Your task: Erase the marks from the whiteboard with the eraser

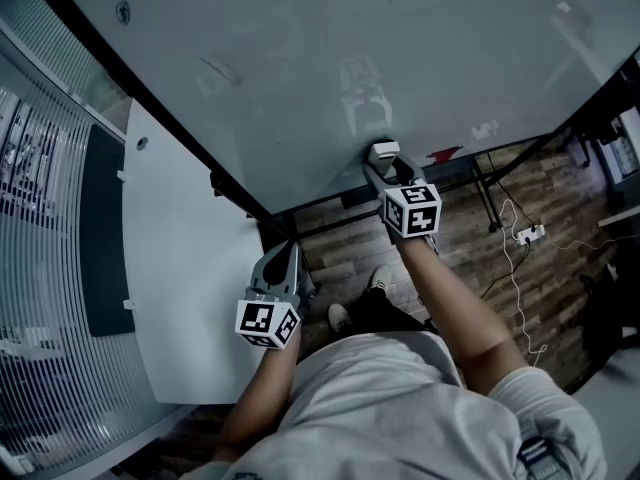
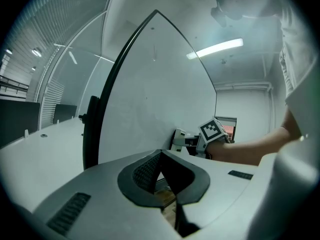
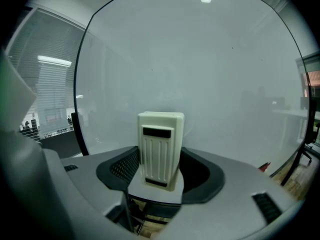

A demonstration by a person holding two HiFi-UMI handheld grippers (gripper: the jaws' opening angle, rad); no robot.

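Whiteboard [image 1: 300,68] faintly smudged, wood floor [image 1: 470,238] below; right tool [image 1: 388,171] grips eraser [image 3: 160,149].

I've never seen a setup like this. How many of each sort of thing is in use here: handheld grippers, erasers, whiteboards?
eraser: 1
whiteboard: 1
grippers: 2, the left gripper with jaws together on nothing, the right gripper with jaws shut on the eraser
total: 4

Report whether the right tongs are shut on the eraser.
Shut on the eraser: the right tongs hold it upright between their jaws, which press against its sides.
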